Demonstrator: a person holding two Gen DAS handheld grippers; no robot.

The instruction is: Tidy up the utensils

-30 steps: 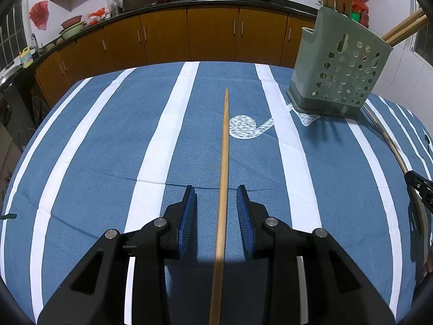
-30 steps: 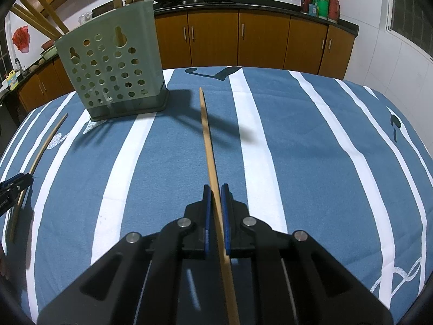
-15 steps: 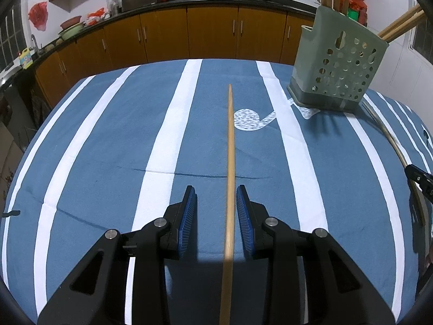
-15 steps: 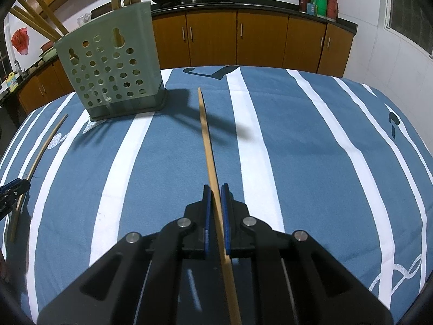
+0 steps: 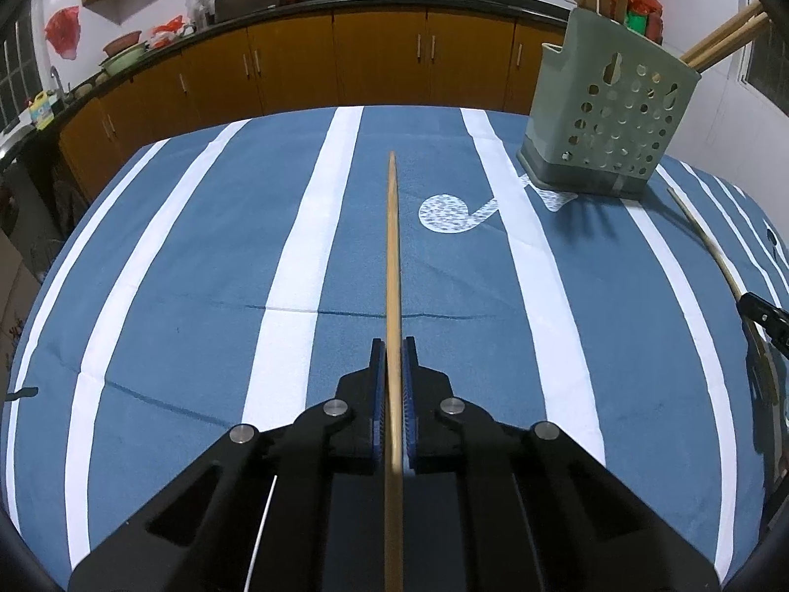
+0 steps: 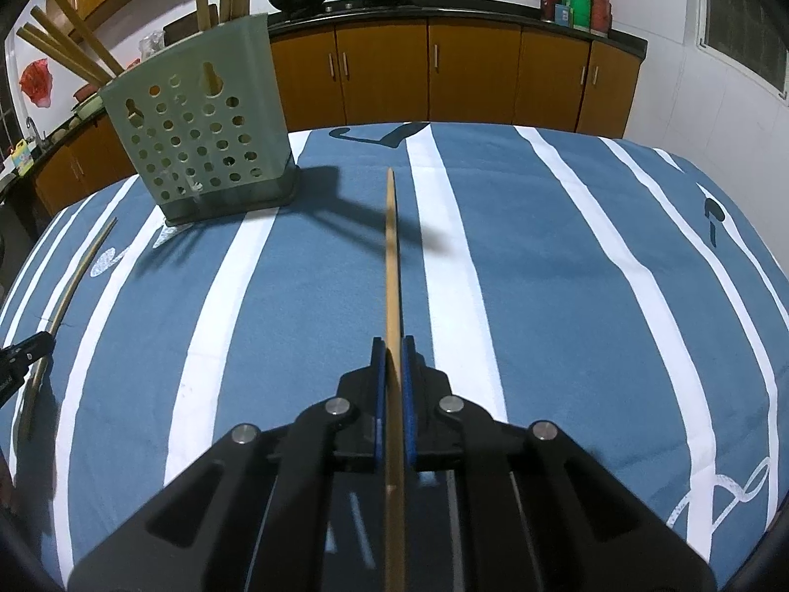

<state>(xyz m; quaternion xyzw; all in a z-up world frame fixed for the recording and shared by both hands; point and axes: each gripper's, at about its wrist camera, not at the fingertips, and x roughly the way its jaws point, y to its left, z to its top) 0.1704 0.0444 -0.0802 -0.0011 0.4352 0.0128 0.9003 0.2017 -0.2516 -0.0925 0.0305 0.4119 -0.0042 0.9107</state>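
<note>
holding a chopstick in each hand is where things stand; the left gripper (image 5: 393, 345) has its blue pads pinched on one long bamboo chopstick (image 5: 392, 246), and the right gripper (image 6: 393, 345) is clamped the same way on the other chopstick (image 6: 391, 266); both sticks run straight out ahead of the fingers, tips pointing toward the far edge of the tabletop (image 5: 197, 256) with its blue and white striped cloth; whether either tip touches the cloth i cannot tell.

the green perforated holder (image 6: 202, 138) stands near the far edge, between the two hands, with several chopsticks already leaning out of its top; it seems the next job is to carry these two over and drop them in.

to do that well, i'd say lift each stick clear of the cloth first, so the tip doesn't drag or catch a fold; tilt it toward upright before it nears the holder, since a long stick held low near one end will swing; bring the hands in one at a time, as they approach from opposite sides and could cross; aim for a gap between the sticks already inside; lower the tip well past the rim before letting go, because the holder looks light and may tip if knocked.
</note>
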